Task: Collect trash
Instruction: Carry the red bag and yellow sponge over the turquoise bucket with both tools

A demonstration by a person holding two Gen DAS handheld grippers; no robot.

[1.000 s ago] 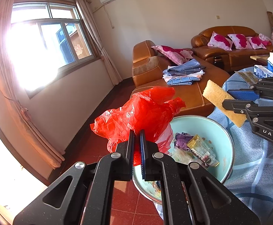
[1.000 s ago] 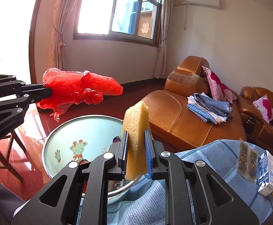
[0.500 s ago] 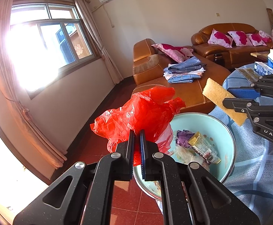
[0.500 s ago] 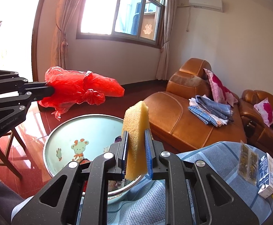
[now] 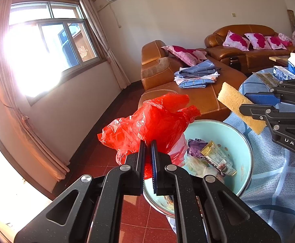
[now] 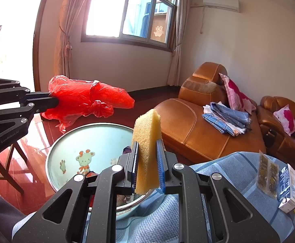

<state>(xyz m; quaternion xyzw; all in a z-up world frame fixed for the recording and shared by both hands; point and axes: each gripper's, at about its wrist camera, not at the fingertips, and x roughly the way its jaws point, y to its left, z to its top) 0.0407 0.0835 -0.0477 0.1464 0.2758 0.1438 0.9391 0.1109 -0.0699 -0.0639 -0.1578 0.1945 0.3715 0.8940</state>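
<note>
1. Widest thing in front of me: the round table under a blue checked cloth [image 5: 268, 182], running off to my right, with tan leather sofas [image 6: 190, 125] behind it across the red floor.
2. At the table's near edge sits the big pale-blue enamel basin with a cartoon giraffe inside [image 6: 66, 158]. It already has wrappers in it, a purple scrap and a gold-and-clear snack packet [image 5: 216, 158], so I read it as the trash catcher.
3. In my left gripper [image 5: 146, 141], a crumpled red plastic bag [image 5: 153, 121]. Jaws pinched almost together on a fold of it. The bag billows forward past my fingertips, its long axis running along them, and hangs above the basin's left rim, partly over the floor. It isn't squarely over the bowl.
4. In my right gripper [image 6: 146, 141], a yellow sponge block, coarse and porous [image 6: 147, 133]. Jaws clamped on its flat faces, the sponge standing upright with its long axis pointing up and out past the pads. From here it hangs over the basin's right rim.
5. The relation that matters: the basin lies below and between both loads, and each sits over a rim, not the middle. I'd judge the sponge the closer drop, while the bag needs carrying inward first, or it may drape onto the floor.
6. Smallest: the cartons and snack packs [image 6: 268, 174] far right on the cloth, well apart from both jaws.
</note>
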